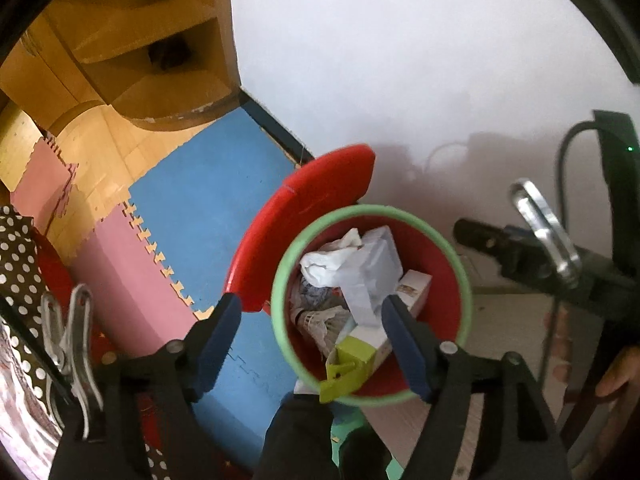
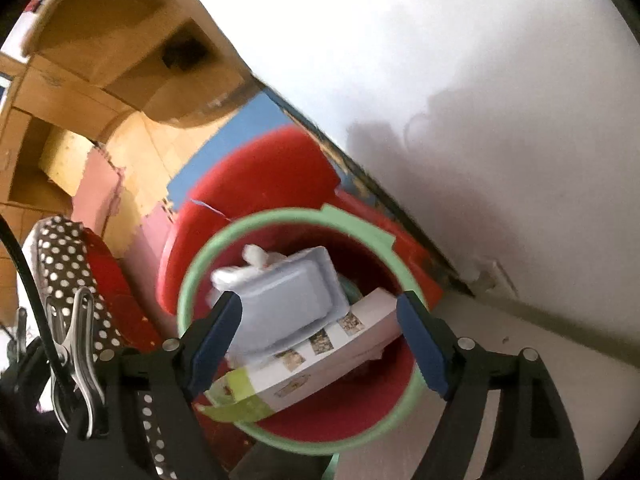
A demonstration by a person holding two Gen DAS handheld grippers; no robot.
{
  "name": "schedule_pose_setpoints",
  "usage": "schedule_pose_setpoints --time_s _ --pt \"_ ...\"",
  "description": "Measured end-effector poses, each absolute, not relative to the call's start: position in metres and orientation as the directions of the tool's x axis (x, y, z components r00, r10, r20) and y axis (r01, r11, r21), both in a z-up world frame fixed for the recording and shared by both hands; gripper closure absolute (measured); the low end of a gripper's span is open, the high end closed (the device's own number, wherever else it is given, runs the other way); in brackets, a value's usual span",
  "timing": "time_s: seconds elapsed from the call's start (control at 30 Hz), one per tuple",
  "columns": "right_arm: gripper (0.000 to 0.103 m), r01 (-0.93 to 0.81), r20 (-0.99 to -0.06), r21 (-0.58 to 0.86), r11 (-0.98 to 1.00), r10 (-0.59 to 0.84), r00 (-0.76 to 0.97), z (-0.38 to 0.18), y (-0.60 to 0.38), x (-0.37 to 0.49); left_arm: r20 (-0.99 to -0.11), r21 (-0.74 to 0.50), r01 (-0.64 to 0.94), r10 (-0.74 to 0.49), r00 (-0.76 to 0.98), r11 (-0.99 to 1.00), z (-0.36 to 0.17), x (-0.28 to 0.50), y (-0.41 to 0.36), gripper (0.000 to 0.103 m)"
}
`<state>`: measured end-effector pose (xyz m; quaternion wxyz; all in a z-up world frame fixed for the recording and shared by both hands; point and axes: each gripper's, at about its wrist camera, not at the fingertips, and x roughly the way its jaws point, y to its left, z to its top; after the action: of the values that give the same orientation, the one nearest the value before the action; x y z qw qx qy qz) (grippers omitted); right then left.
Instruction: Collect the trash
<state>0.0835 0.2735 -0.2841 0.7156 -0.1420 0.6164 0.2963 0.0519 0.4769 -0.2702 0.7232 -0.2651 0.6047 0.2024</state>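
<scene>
A red trash bin with a green rim stands by the wall, its red lid flipped back. It holds crumpled white tissue, a white plastic tray, a white carton with a lime-green end and other scraps. My left gripper is open and empty just above the bin's near rim. In the right wrist view the same bin shows the tray lying on the carton. My right gripper is open over the bin, the tray loose between its fingers, not clamped.
White wall rises behind the bin. Blue and pink foam mats cover the floor to the left, with a wooden shelf unit beyond. A polka-dot fabric lies at left. The other gripper's black body is at right.
</scene>
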Motion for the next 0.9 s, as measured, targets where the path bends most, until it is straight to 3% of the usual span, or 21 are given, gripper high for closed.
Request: schedule_pose_setpoints --time_s 0.27,0.57,0.9 --pt "0.022 -0.641 -0.907 0.202 0.741 0.388 0.163 -0.171 0.254 0.054 -0.964 -0.188 -0.639 -0.016 0.264 0.746 -0.182 0.035 0.480 0.022" --pt "0.022 -0.576 -0.841 0.275 0.770 0.483 0.245 -0.074 0.168 -0.012 -0.941 -0.206 -0.580 0.004 0.340 0.788 -0.093 0.027 0.440 0.022" --pt "0.022 -0.543 -0.781 0.307 0.782 0.533 0.326 -0.022 0.071 -0.071 -0.940 -0.189 -0.555 0.014 0.341 0.810 -0.061 -0.001 0.369 0.021"
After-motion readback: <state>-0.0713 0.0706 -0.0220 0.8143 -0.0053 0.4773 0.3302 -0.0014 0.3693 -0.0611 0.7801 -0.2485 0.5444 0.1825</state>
